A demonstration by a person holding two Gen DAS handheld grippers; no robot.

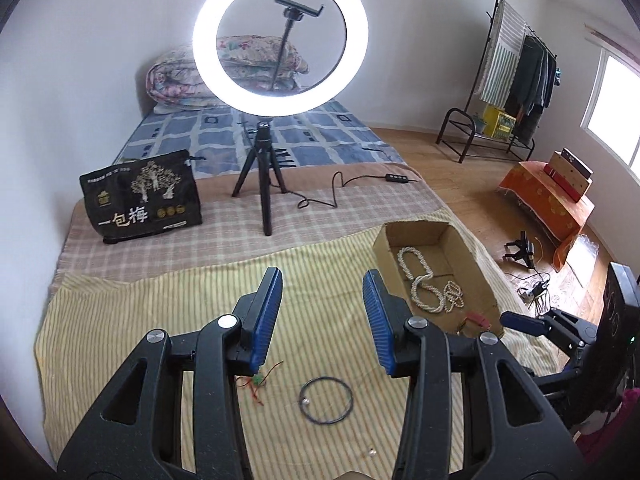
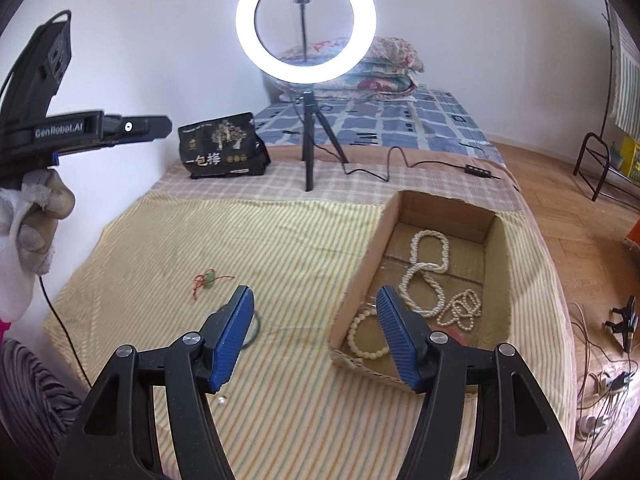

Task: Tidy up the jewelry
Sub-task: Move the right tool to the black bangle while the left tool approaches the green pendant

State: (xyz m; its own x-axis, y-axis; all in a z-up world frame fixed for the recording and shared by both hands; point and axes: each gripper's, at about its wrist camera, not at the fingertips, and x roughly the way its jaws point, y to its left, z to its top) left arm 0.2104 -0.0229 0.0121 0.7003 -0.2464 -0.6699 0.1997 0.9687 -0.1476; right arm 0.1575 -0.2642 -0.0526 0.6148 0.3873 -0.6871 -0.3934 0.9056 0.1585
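On the bed (image 2: 280, 240), the cardboard box (image 2: 496, 264) holding pearl necklaces (image 2: 428, 264) sits right of the cord bracelet (image 2: 208, 280), with the ring light (image 2: 306, 26) behind.

**Two wrist views, one bed, both facing the ring light**

Left wrist camera sits low and close over the striped yellow cloth (image 1: 160, 320), looking down the bed toward the ring light (image 1: 280, 36) at top centre; the cardboard box (image 1: 472, 256) falls right of centre. Right wrist camera looks the same way from a spot further right, so the cardboard box (image 2: 360, 308) lies close at lower right. Both share cloth, box, ring light (image 2: 306, 20) and black bag (image 1: 140, 196).
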